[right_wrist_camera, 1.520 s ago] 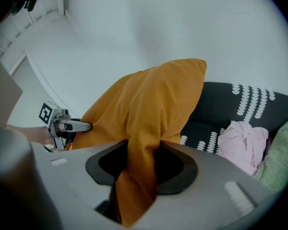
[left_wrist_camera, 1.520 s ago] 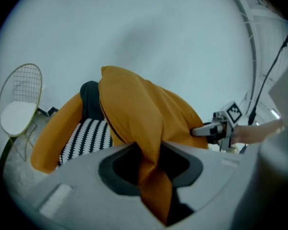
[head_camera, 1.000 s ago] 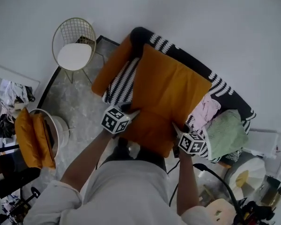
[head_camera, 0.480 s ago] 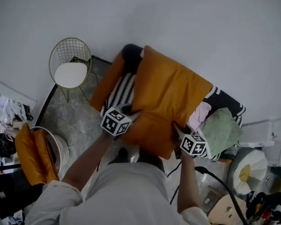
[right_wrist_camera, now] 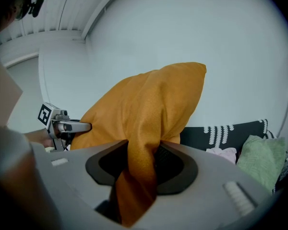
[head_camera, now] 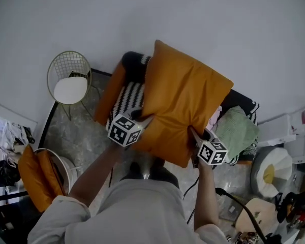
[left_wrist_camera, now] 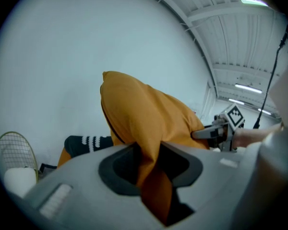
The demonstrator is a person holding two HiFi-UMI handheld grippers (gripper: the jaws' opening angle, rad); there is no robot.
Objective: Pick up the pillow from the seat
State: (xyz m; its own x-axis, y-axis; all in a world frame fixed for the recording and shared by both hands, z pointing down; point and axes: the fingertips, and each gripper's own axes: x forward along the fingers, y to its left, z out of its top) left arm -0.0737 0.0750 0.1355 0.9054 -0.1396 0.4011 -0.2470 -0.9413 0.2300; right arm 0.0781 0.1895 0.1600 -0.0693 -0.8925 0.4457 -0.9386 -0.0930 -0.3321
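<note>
A large orange pillow (head_camera: 180,100) hangs in the air above the black-and-white seat (head_camera: 129,98), held at its two lower corners. My left gripper (head_camera: 145,120) is shut on the pillow's lower left edge; in the left gripper view the orange fabric (left_wrist_camera: 149,162) is bunched between the jaws. My right gripper (head_camera: 191,133) is shut on the lower right edge, and the right gripper view shows the pillow (right_wrist_camera: 144,123) pinched there too. Each gripper view also catches the other gripper across the pillow.
A second orange cushion (head_camera: 109,93) leans at the seat's left end. Pink cloth (head_camera: 214,117) and a green cushion (head_camera: 236,131) lie at its right end. A wire chair with a white pad (head_camera: 68,83) stands on the left; a round white seat with orange cushions (head_camera: 38,177) is lower left.
Both grippers have lifted the pillow up off the seat. It now stands higher against the wall, and more of the striped seat shows beneath it.
</note>
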